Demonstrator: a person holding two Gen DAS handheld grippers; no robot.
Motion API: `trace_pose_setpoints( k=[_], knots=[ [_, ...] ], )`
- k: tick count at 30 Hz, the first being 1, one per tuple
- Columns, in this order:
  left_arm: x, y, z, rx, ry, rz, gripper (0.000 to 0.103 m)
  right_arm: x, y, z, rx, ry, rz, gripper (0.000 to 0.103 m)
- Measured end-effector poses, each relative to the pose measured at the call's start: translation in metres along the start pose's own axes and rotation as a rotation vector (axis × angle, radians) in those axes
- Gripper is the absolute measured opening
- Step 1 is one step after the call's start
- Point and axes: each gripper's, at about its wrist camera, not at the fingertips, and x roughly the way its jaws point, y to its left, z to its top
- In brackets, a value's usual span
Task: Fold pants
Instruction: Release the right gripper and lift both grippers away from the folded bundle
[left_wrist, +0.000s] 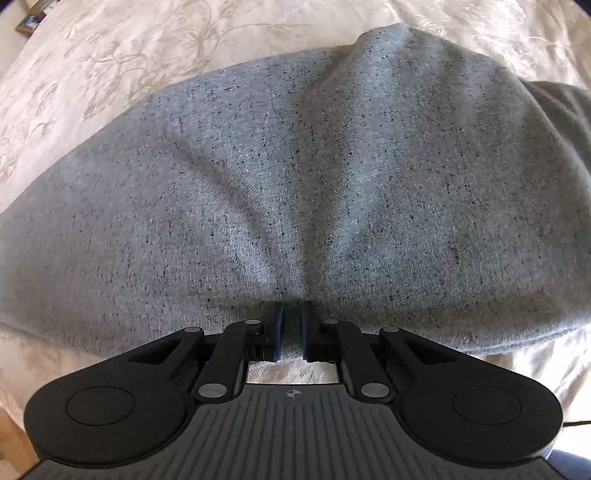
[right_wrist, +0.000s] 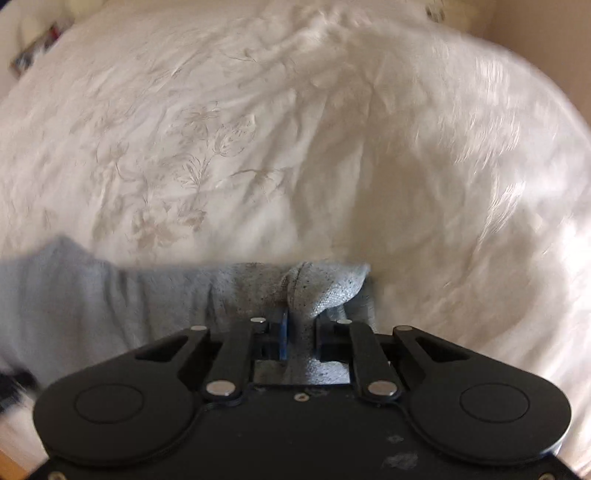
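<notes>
Two grippers, both clamping same grey pants.

Left wrist view: left gripper (left_wrist: 292, 328) pinching near edge of pants (left_wrist: 295, 177), blue pads squeezing bunched fabric between them, creases fanning out far from pinch. Pants spreading wide over cream floral bedspread (left_wrist: 110, 62), filling most of view.

Right wrist view: pretty blurry. Right gripper (right_wrist: 301, 334) gripping wad of pants (right_wrist: 314, 288), fabric bulging up past fingers. Rest of pants trailing off left along near side. Bedspread (right_wrist: 258, 147) stretching far and right.
</notes>
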Motion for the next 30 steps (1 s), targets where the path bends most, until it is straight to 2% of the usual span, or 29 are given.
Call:
trace_pose_setpoints(
  k=[2,4,5,7,8,10,12,16,18,22,26,30],
  knots=[
    [-0.003,-0.002,-0.002,-0.014,0.005,0.006,0.009,0.004,-0.006,-0.009,0.018,0.027,-0.054,0.011],
    [-0.009,-0.006,-0.005,-0.002,0.008,0.003,0.009,0.017,-0.009,-0.016,0.042,0.072,-0.077,0.011],
    [-0.014,-0.005,-0.009,0.006,0.005,0.000,0.009,0.017,-0.005,-0.017,0.034,0.067,-0.084,0.014],
    [-0.024,0.007,-0.016,-0.022,-0.016,-0.005,0.010,0.007,0.006,-0.014,0.001,0.018,-0.121,0.027],
    [-0.029,0.017,-0.021,-0.040,-0.025,-0.002,0.010,-0.002,0.012,-0.012,-0.009,-0.022,-0.146,0.039],
    [-0.040,0.041,-0.032,-0.078,-0.045,0.014,0.010,-0.025,0.024,-0.010,-0.013,-0.121,-0.181,0.041],
    [-0.048,0.069,-0.043,-0.116,-0.064,0.034,0.010,-0.049,0.042,-0.011,-0.027,-0.197,-0.164,0.041],
    [-0.050,0.141,-0.065,-0.195,-0.063,0.078,0.010,-0.073,0.106,-0.013,-0.131,-0.266,0.012,0.038],
    [-0.048,0.179,-0.075,-0.220,-0.060,0.104,0.010,-0.079,0.157,-0.017,-0.209,-0.264,0.118,0.026],
    [-0.039,0.259,-0.090,-0.245,-0.057,0.129,0.010,-0.085,0.278,-0.034,-0.328,-0.236,0.322,0.020],
    [-0.031,0.337,-0.093,-0.276,-0.054,0.159,0.010,-0.087,0.407,-0.053,-0.455,-0.218,0.450,0.020],
    [-0.018,0.397,-0.085,-0.384,-0.033,0.158,0.010,-0.086,0.521,-0.071,-0.572,-0.185,0.575,0.020]
  ],
)
